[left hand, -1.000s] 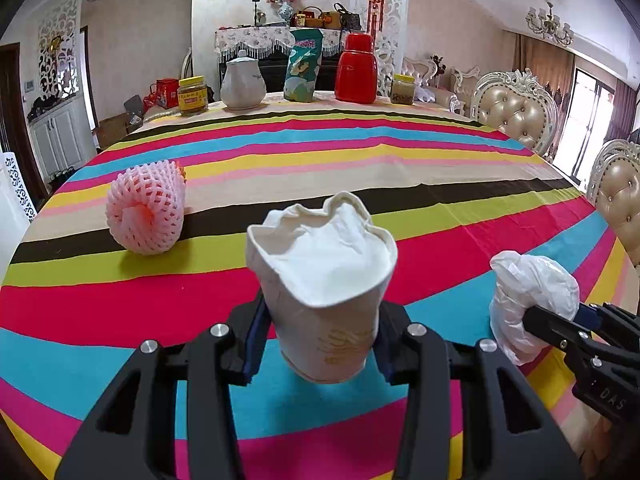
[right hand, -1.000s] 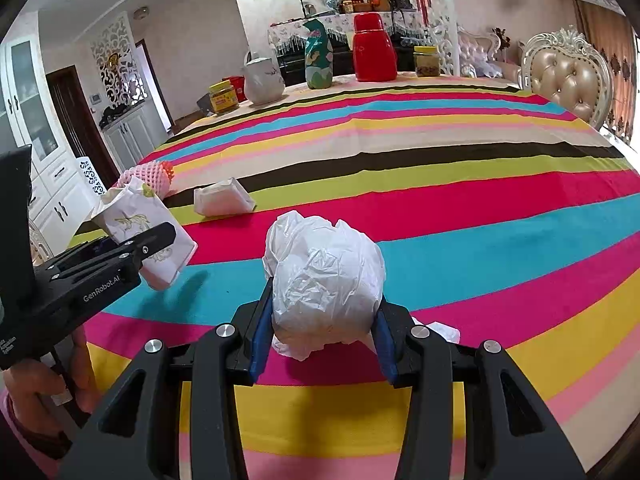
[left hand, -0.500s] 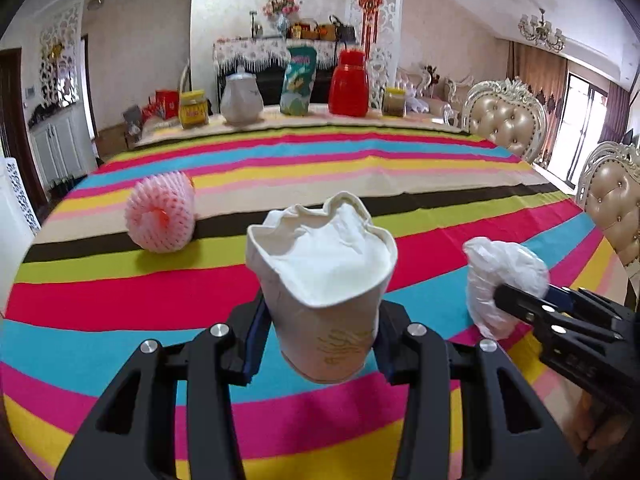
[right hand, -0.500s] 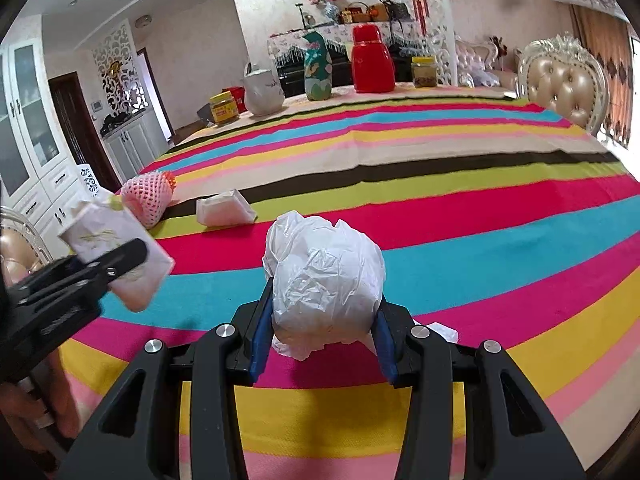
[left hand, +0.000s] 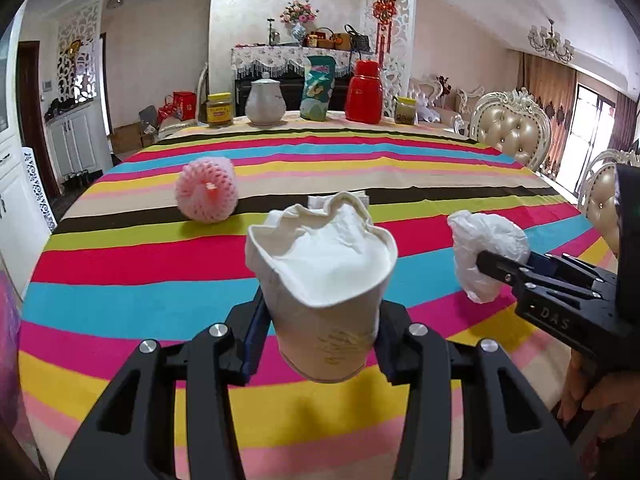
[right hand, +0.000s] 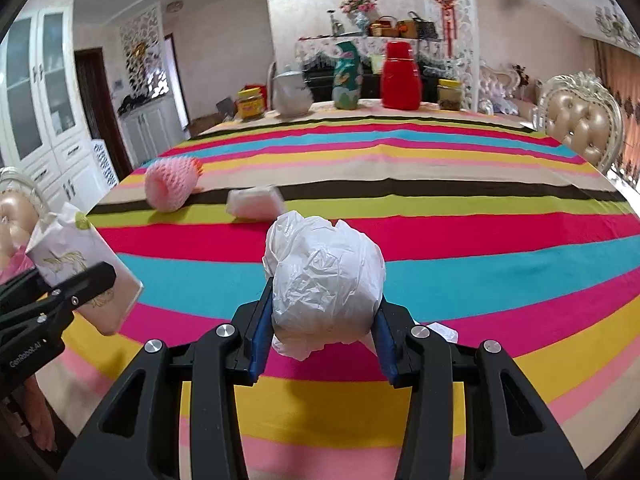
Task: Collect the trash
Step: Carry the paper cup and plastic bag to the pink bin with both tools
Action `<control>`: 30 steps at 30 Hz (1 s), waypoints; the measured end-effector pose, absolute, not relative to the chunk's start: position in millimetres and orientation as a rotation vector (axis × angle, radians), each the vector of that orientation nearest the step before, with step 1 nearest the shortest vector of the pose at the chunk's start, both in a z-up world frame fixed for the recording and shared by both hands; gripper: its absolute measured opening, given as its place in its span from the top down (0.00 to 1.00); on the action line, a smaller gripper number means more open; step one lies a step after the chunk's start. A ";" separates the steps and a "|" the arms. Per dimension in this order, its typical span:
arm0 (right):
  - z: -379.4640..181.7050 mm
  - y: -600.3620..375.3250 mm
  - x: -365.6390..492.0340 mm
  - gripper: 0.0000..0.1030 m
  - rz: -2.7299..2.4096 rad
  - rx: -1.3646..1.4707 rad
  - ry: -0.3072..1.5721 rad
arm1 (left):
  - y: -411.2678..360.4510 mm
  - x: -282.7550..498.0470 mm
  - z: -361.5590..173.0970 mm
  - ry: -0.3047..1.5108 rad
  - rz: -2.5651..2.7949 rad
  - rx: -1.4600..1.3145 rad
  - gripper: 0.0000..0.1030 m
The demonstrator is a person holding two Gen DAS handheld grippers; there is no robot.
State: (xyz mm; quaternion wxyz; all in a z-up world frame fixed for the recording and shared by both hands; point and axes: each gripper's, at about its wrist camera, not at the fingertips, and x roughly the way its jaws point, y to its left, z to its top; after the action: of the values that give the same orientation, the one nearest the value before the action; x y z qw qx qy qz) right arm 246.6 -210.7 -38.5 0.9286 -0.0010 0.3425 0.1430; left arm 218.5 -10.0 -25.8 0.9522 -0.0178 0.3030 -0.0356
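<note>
My left gripper (left hand: 320, 340) is shut on a crumpled white paper cup (left hand: 324, 276) and holds it above the near edge of the striped table; the cup also shows in the right wrist view (right hand: 84, 268). My right gripper (right hand: 320, 332) is shut on a crumpled white plastic bag (right hand: 324, 280), also seen at the right of the left wrist view (left hand: 484, 252). A pink foam fruit net (left hand: 207, 196) and a small white tissue packet (right hand: 256, 202) lie on the table beyond.
The striped tablecloth (left hand: 160, 304) covers a large table. At its far edge stand a yellow-lidded jar (left hand: 219, 110), a white teapot (left hand: 265, 100), a green snack bag (left hand: 318, 88), a red thermos (left hand: 363, 92) and a small jar (left hand: 405, 110). Padded chairs (left hand: 516, 132) stand on the right.
Both grippers have pulled back toward the near table edge and risen, each still holding its item. The foam net and the far objects look farther away.
</note>
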 end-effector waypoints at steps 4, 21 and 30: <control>-25.6 -194.1 238.1 0.59 0.343 -0.021 0.683 | 5.0 199.6 -22.5 0.599 -0.055 -0.036 0.57; 0.7 -110.3 197.0 0.59 0.522 -0.083 0.651 | 67.4 147.2 -8.1 0.553 0.025 -0.035 0.56; 6.2 -59.7 192.0 0.59 0.611 -0.107 0.653 | 120.2 123.7 0.4 0.529 0.110 -0.058 0.56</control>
State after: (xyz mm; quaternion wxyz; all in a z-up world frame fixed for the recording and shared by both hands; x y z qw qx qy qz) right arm 192.0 -59.7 6.2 0.9003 -0.0518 0.3154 0.2954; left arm 123.7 120.2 0.4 0.9633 -0.0285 0.2613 0.0542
